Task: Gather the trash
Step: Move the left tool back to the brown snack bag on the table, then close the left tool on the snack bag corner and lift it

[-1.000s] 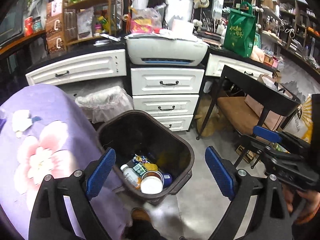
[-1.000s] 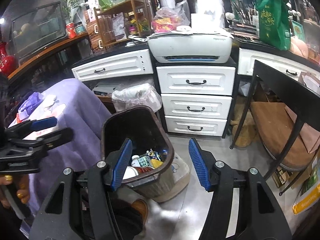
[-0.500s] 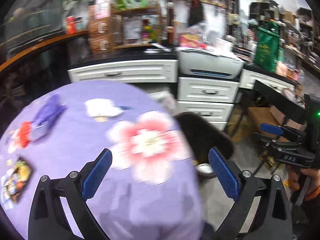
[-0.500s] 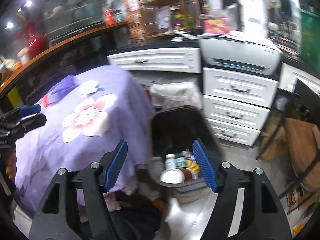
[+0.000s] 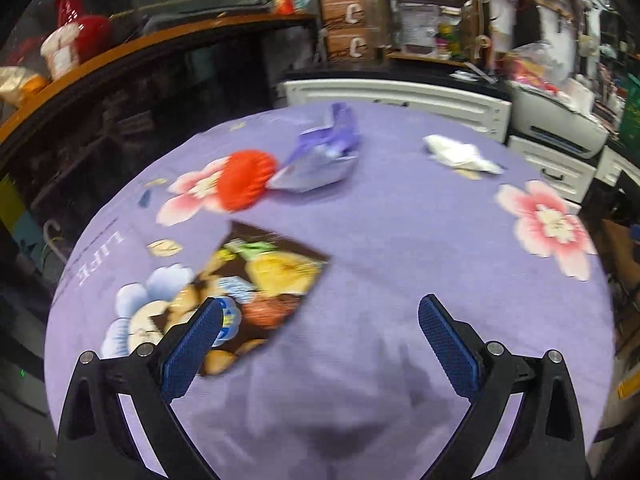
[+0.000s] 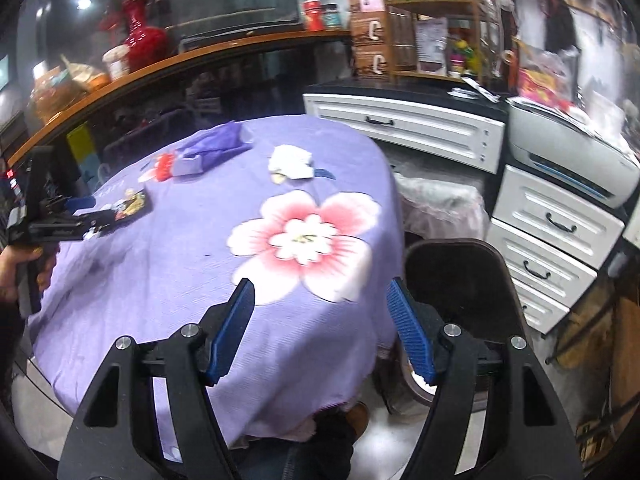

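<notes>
My left gripper (image 5: 320, 340) hangs wide open over the purple flowered tablecloth (image 5: 400, 240), with nothing between its fingers. Its left finger (image 5: 192, 344) overlaps the near corner of a flat brown snack wrapper (image 5: 260, 280). Farther back lie a red ruffled paper cup (image 5: 246, 180), a crumpled purple bag (image 5: 320, 156) and a white tissue wad (image 5: 460, 154). My right gripper (image 6: 320, 320) is open and empty above the table's near edge. To its right, the dark trash bin (image 6: 460, 272) stands on the floor. The left gripper (image 6: 64, 216) shows at the far left, over the snack wrapper (image 6: 134, 202).
White drawer units (image 6: 552, 232) and a printer (image 6: 572, 160) stand behind the bin. A plastic-lined basket (image 6: 440, 204) sits between the table and the drawers. A curved wooden counter (image 6: 180, 60) with jars runs behind the table. A person's shoe (image 6: 356, 416) shows under the table edge.
Both grippers swung left, away from the bin and over the table. The left one now hangs by the snack wrapper. The right jaws stand slightly wider than a second ago.
</notes>
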### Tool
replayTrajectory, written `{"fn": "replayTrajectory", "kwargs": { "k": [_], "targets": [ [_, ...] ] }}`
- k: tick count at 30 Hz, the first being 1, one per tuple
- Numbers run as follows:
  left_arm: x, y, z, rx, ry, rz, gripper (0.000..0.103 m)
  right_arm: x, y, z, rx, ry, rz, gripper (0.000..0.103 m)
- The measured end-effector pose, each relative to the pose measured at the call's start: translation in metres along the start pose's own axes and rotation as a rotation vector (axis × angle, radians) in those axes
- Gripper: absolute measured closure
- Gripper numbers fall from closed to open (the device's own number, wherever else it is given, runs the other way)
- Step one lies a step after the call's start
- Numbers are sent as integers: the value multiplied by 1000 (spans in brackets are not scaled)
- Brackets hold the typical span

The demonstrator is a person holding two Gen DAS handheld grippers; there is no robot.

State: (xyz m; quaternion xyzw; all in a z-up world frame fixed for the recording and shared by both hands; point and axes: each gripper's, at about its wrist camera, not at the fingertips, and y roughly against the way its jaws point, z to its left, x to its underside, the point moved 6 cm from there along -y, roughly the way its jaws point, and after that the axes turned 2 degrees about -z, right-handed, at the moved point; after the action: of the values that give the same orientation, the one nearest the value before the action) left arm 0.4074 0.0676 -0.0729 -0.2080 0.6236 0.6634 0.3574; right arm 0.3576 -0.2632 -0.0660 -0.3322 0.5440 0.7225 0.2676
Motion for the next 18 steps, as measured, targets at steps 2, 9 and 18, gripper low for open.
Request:
{"fn": "replayTrajectory", "kwargs": {
  "k": [2,9,18],
  "targets": [
    [2,-7,17,-19,-6,18,6,-3,-4,10,-9,11,7,34],
    [8,-24,29,22,-70,65,6,-8,-8,32,-29,34,20,34],
    [16,-48,31,-18,-99,120,24,-14,-17,51,-49,53,36,34]
  ]
}}
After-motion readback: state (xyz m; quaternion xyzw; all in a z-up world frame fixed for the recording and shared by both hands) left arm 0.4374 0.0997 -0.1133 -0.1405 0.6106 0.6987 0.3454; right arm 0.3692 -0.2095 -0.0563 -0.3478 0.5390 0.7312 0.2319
